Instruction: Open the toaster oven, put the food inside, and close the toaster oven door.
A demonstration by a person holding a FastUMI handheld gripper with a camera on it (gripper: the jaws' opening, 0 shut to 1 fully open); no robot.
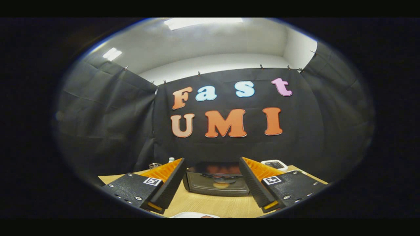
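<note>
Nearest, at the bottom between the fingers, the rim of a white plate (193,215) is seen on the light wooden table (210,205), with something small and reddish on it that cannot be made out. The gripper (211,170) is held wide open above the table, its fingers well apart and nothing gripped between them. Just ahead, framed in the gap between the fingertips, the black boxy toaster oven (216,182) is seen standing on the table, its glass door shut and its handle across the front. Beyond the right finger a small white-framed device (275,164) is seen; beyond the left finger, a small bottle (171,159).
</note>
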